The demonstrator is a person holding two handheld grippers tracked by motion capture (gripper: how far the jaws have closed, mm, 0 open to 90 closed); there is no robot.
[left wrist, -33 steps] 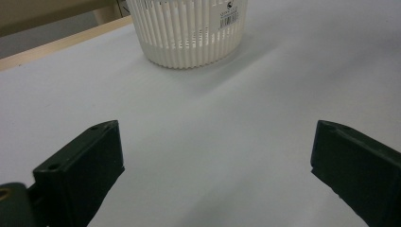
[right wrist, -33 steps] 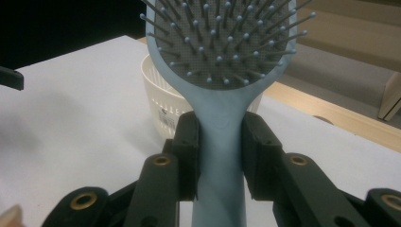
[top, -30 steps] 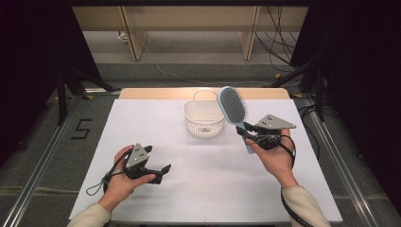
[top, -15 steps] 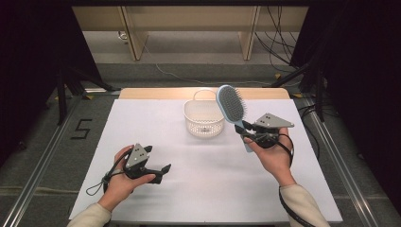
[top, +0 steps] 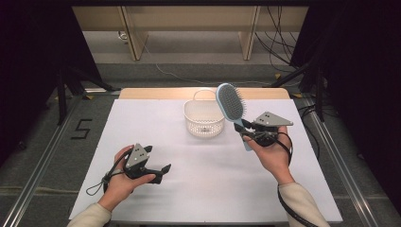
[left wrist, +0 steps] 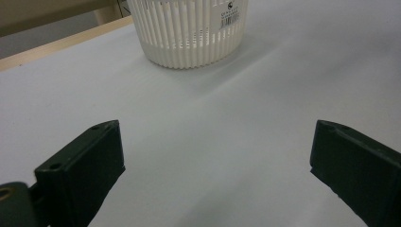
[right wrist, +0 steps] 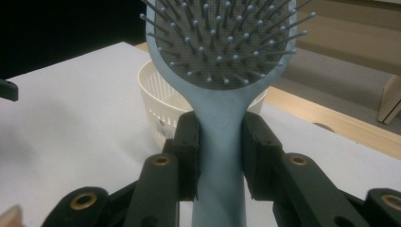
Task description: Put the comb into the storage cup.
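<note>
The pale-blue plastic hairbrush (top: 231,108) is pinched aloft by the right gripper (top: 249,131), at three o'clock of the white slotted basket (top: 204,124), undelivered; the left gripper (top: 160,173) is spread, empty.

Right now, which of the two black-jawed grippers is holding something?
The right gripper: its jaws clamp the handle of the light blue plastic hairbrush, held beside the white slotted basket. The left gripper stands open with nothing between its jaws.

White table (top: 142,118), grey floor (top: 42,156), dark surroundings
</note>
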